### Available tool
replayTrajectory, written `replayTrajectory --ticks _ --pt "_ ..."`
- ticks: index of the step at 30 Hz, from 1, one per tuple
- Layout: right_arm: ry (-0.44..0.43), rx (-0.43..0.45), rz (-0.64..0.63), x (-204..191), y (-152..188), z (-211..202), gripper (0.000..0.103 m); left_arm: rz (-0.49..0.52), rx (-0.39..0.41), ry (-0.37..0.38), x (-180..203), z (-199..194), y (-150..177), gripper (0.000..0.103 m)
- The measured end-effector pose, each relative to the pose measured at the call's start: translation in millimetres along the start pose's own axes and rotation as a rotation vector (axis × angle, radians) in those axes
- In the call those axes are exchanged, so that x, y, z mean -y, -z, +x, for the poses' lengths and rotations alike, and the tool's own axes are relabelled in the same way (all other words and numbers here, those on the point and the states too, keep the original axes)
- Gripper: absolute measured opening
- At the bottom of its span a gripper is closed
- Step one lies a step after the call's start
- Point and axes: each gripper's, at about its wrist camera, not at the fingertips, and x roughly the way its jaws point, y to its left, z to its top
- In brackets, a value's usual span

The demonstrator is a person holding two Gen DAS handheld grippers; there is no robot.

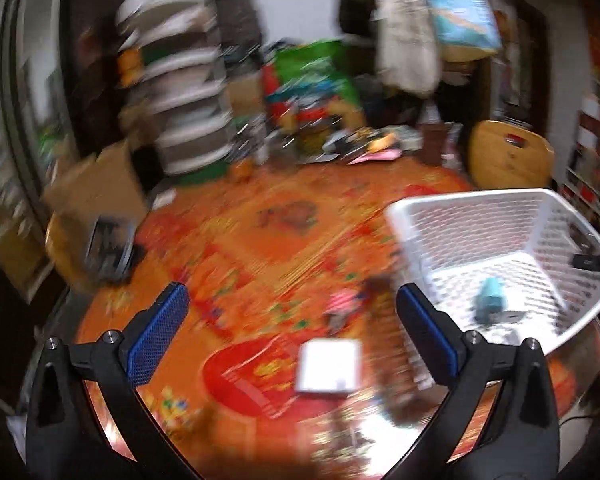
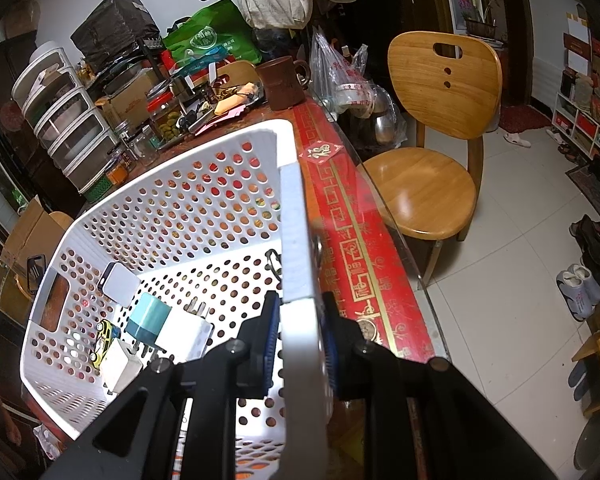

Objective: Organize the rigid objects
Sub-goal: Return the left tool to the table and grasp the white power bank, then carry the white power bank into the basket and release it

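White perforated basket point(image 2: 172, 208) sitting on the table, wall leaning outward, rim clamped at the near right side. Lying inside on the holed floor: teal-and-white charger point(image 2: 150, 318) tilted, white plug point(image 2: 188, 330) with prongs pointing up just beside it, small white square block point(image 2: 120, 282) behind, yellow toy car point(image 2: 102, 338) touching a white cube adapter point(image 2: 120, 366) near the front wall, dark ring-like piece point(image 2: 274, 260) resting by the right wall. Lying outside on the orange cloth, blurred in the left view: flat white box point(image 1: 328, 366), long brown object point(image 1: 392, 352) beside it, small pink item point(image 1: 342, 304) just behind.
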Motion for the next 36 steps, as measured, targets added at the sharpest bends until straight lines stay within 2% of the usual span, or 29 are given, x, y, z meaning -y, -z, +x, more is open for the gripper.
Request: replayTrajectory --ticks 2,4,6,10,15,16,17,18,19,21,23,26,29,36 --pt "-0.002 0.002 0.002 0 1 0 0.02 -0.035 -0.082 -0.006 -21 25 17 0.102" --pt "-0.004 0.005 0.005 1 1 -1 0.02 -0.035 -0.173 0.026 -27 53 38 0.102" --pt "-0.006 0.007 0.007 2 1 -1 0.02 -0.026 -0.214 0.055 -23 68 54 0.101" --pt "-0.004 0.005 0.005 2 1 -1 0.02 0.009 -0.226 0.115 -1 82 69 0.101" --pt "0.003 0.005 0.001 2 1 -1 0.02 0.034 -0.267 0.103 18 102 74 0.101" --pt "0.004 0.005 0.001 2 1 -1 0.02 0.032 -0.279 0.103 20 108 75 0.099" --pt "0.003 0.004 0.001 2 0 -1 0.02 0.033 -0.286 0.105 24 112 77 0.093" --pt "0.004 0.004 0.001 2 0 -1 0.02 0.033 -0.3 0.104 25 117 79 0.081" --pt "0.004 0.003 0.0 2 0 -1 0.02 0.032 -0.313 0.107 26 120 80 0.077" --pt "0.005 0.003 0.0 2 0 -1 0.02 0.0 -0.312 0.128 23 121 80 0.061" --pt "0.007 0.004 0.0 2 0 -1 0.02 -0.003 -0.303 0.125 22 122 80 0.054" --pt "0.008 0.003 0.0 2 -1 -1 0.02 -0.001 -0.288 0.109 22 119 81 0.053" --pt "0.008 0.003 0.0 2 -1 -1 0.02 -0.05 -0.253 0.113 9 109 81 0.053" --pt "0.012 0.005 0.001 3 -2 0 0.02 -0.079 -0.192 0.064 -17 89 73 0.053"
